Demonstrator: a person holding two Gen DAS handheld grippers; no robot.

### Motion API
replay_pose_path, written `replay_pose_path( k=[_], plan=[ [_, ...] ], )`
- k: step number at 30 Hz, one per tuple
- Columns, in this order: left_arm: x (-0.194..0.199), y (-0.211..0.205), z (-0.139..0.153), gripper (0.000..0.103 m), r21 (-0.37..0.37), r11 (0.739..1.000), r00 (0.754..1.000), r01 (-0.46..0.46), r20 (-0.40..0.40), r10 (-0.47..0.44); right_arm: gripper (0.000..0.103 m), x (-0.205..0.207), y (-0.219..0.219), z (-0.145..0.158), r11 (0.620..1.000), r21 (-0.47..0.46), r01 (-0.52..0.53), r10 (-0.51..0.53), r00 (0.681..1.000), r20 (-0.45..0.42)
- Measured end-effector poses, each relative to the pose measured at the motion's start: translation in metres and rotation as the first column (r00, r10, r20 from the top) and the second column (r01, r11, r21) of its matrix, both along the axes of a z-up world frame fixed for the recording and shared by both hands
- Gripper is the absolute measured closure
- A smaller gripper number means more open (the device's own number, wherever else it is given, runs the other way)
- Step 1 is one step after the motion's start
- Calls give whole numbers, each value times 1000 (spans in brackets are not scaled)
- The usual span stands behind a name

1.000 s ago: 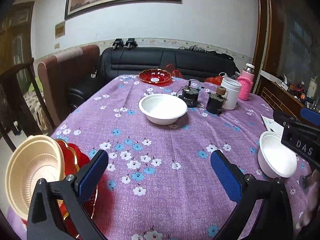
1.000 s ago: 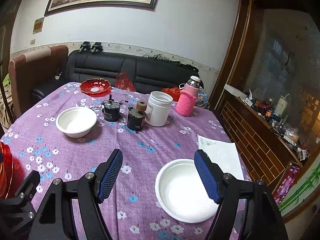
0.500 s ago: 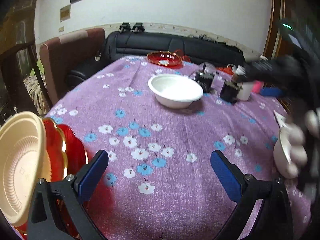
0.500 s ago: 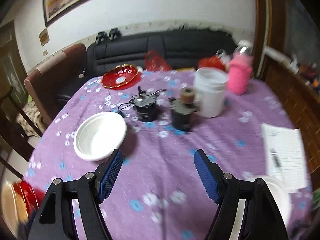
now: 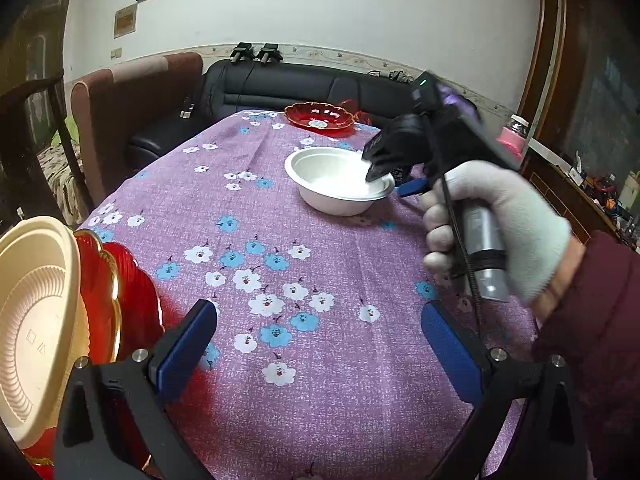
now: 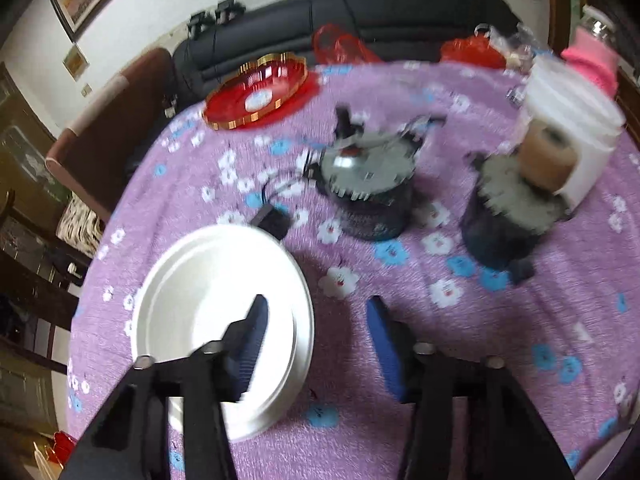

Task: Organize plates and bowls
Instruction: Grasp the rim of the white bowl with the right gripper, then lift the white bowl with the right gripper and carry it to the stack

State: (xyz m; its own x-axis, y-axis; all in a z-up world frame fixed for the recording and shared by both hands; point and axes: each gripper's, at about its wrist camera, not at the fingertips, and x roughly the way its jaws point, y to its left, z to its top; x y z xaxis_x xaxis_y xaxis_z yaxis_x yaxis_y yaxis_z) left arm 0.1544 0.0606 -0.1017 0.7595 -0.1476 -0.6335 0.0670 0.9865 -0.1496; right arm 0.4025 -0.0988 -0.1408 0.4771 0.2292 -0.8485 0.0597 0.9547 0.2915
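A round table covered in a purple flowered tablecloth (image 5: 304, 360) holds a white bowl (image 5: 340, 184) near its middle, a red gold-rimmed plate (image 6: 260, 92) at the far edge, and two dark motors (image 6: 368, 196) beside a white canister (image 6: 572, 132). The right gripper (image 6: 316, 320), held by a white-gloved hand (image 5: 496, 232), has its jaws spread wide astride the bowl's near rim, one finger inside and one outside. The left gripper (image 5: 316, 348) hovers wide and empty above the cloth, beside a cream bowl (image 5: 36, 320) nested on a red plate (image 5: 120, 304) at the table's left edge.
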Motion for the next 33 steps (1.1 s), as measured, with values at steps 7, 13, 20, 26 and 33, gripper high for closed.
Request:
replay_pose_path(
  k=[7, 13, 20, 26, 33],
  plan=[
    [-3, -2, 0, 1, -13, 1000, 1000, 28, 12, -28, 91, -26, -15, -2, 994, 112, 22, -16, 998, -57],
    [-12, -1, 8, 1, -30, 998, 996, 50, 73, -47, 94, -89, -42, 7, 984, 176, -10, 28, 995, -96],
    [-15, 8, 16, 1, -74, 996, 992, 50, 117, -41, 95, -184, -61, 5, 963, 264, -60, 93, 989, -114],
    [-4, 14, 10, 1, -107, 994, 997, 15, 71, -7, 91, -220, -49, -1, 985, 152, -83, 82, 997, 14],
    [8, -3, 3, 1, -72, 997, 999, 7, -42, -10, 87, -232, -46, -1, 989, 113, -94, 73, 981, 179]
  ],
)
